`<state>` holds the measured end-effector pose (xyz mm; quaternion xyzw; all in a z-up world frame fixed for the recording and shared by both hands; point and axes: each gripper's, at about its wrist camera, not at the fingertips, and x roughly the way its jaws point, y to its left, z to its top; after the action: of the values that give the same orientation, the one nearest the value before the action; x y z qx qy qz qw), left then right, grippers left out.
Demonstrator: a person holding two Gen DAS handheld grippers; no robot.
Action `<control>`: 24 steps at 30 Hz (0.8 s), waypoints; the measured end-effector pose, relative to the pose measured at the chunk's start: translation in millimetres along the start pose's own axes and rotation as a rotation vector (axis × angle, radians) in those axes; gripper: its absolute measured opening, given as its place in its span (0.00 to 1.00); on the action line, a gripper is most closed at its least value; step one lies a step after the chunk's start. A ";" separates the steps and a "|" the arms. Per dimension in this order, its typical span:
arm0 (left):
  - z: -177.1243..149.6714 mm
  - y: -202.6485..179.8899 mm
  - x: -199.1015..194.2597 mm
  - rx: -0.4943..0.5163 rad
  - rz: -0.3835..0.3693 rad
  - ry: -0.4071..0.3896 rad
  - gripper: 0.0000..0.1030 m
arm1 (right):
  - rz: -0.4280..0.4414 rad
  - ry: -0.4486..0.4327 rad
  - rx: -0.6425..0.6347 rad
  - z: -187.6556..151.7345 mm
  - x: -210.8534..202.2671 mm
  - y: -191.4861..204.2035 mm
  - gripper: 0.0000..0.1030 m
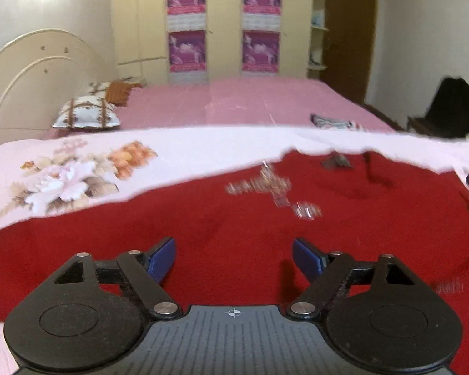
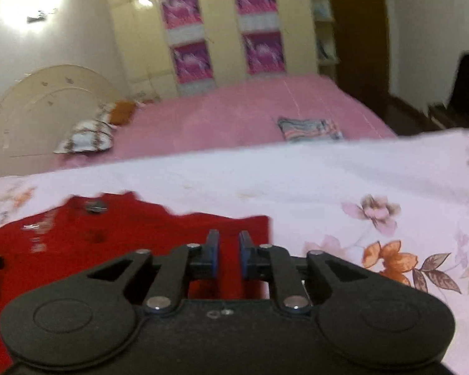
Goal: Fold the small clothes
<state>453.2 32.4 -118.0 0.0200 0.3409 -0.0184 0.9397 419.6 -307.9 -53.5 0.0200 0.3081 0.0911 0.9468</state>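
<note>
Red garment spread flat on the floral sheet

Left tongs (image 1: 234, 257) gape wide above the red garment (image 1: 234, 218), gripping nothing; right tongs (image 2: 228, 251) nearly closed at its corner, whether pinching cloth I cannot tell.

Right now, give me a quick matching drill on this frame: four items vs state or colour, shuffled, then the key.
Items:
1. left tongs
2. right tongs
3. garment
4. floral sheet

States:
A. pale pink, flower print
B. red with silvery decoration, spread flat
C. fingers wide apart, nothing between them
D. fingers nearly together over the garment's edge; grip unclear

Pairs: 1-C, 2-D, 3-B, 4-A
</note>
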 end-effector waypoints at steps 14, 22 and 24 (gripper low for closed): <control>-67.8 174.4 -94.6 -0.413 0.101 -0.063 0.81 | 0.025 0.004 0.116 -34.3 -76.9 -0.6 0.39; -140.4 354.9 -117.2 -1.041 0.159 -0.205 0.56 | 0.027 0.072 0.166 -56.4 -88.3 12.9 0.40; -139.3 373.7 -110.2 -1.070 0.134 -0.215 0.56 | 0.030 0.076 0.166 -56.4 -88.7 21.3 0.40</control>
<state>297.6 414.8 -144.8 -0.4409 0.2028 0.2152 0.8474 312.7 -304.4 -45.7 0.0997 0.3499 0.0800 0.9280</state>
